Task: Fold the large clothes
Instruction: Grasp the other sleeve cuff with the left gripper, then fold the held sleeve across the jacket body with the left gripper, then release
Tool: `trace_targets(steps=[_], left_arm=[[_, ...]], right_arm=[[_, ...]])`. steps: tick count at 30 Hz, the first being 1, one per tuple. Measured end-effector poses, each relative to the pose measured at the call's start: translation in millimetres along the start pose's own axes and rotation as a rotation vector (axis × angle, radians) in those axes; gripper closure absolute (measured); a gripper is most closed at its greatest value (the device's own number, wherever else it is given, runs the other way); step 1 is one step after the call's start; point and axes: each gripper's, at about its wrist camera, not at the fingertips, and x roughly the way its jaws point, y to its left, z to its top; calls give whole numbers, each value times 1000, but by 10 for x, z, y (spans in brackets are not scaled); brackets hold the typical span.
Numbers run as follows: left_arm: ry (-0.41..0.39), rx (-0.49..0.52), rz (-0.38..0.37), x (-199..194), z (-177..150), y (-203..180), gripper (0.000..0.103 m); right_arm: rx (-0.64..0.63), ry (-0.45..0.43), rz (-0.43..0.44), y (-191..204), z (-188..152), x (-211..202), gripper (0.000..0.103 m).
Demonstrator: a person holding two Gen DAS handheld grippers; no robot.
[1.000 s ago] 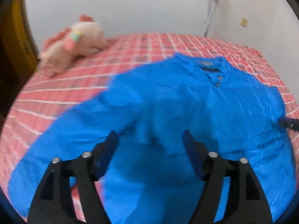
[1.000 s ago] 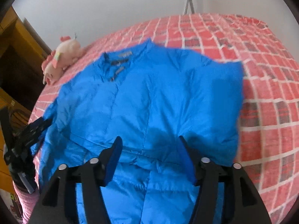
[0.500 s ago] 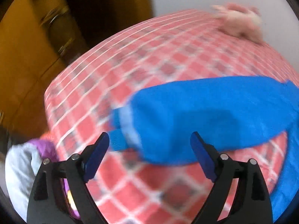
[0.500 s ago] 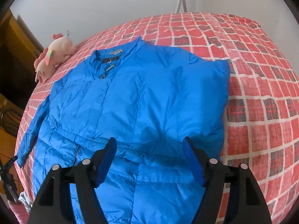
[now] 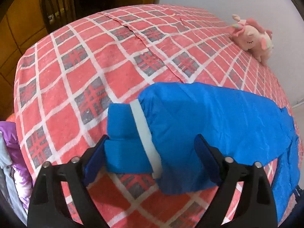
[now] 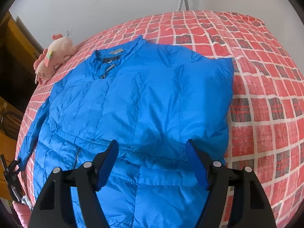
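A bright blue padded jacket (image 6: pixel 144 104) lies front up on a bed, collar toward the far wall, its right side folded in over the body. Its left sleeve (image 5: pixel 209 121) stretches across the red checked bedspread (image 5: pixel 79 79), ending in a ribbed blue cuff (image 5: pixel 123 142) with a white band. My left gripper (image 5: pixel 152 152) is open, and the cuff end of the sleeve lies between its fingers. My right gripper (image 6: pixel 152 161) is open and empty, hovering over the jacket's lower body. The left gripper also shows in the right wrist view (image 6: pixel 11 171), at the sleeve's end.
A pink plush unicorn (image 6: pixel 54 57) lies near the jacket's collar, also in the left wrist view (image 5: pixel 252 36). Purple and white clothes (image 5: pixel 11 161) sit at the bed's left edge. A wooden wardrobe (image 5: pixel 17 28) and a chair (image 5: pixel 57 5) stand beyond the bed.
My left gripper swung from over the jacket's body out to the sleeve's cuff end and closed in on it. My right gripper backed off slightly and stayed open over the jacket.
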Motion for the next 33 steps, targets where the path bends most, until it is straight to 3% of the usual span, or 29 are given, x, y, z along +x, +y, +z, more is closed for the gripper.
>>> trace_targets(steps=[1,3,6,10,19,24,33], left_arm=[[-9,-9,1,-13,-14,-9,25],[-11,-22,-35,0,10,-38,48],[-14,-21,-60,-39,1,-127,68],[-47,3,-28,-143,-17,-282,72],[-182,133,-99,-795,-35,-989,74],[-210,297,-171,-1034,-158,-1806,74],[-142,542,-347,-1036,-622,-3280,74]], right_arm=[[2,1,0,-5,-1,3,30],[1,1,2,-7,-1,3,30],[7,4,12,-12,-3,3,30],[10,-6,24,-14,-11,-57,30],[11,-22,-17,-33,8,-83,30],[9,-18,-31,-52,11,-60,30],[5,-19,-34,-80,21,-63,30]])
